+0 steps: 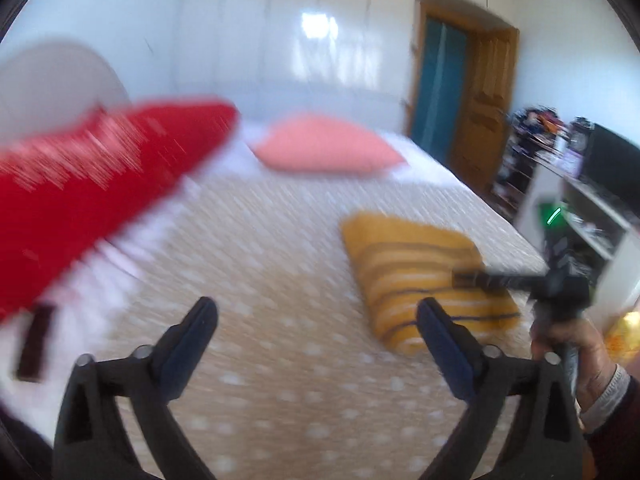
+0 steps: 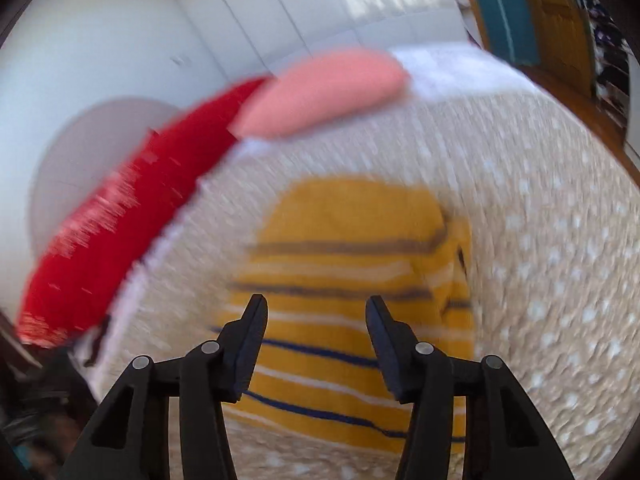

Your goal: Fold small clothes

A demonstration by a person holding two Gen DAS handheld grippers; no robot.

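Observation:
A folded yellow garment with white, brown and blue stripes (image 1: 420, 280) lies on the beige dotted bedspread (image 1: 280, 360). It also shows in the right wrist view (image 2: 352, 280), just ahead of and below my right gripper (image 2: 316, 308), which is open and empty. My left gripper (image 1: 316, 316) is open and empty above the bedspread, left of the garment. The right gripper and the hand holding it show at the right in the left wrist view (image 1: 560, 284). Both views are blurred by motion.
A red cushion (image 1: 92, 188) and a pink pillow (image 1: 328, 144) lie at the head of the bed, both also in the right wrist view, red (image 2: 132, 208), pink (image 2: 320, 92). A wooden door (image 1: 484, 100) and cluttered white shelves (image 1: 580, 208) stand to the right.

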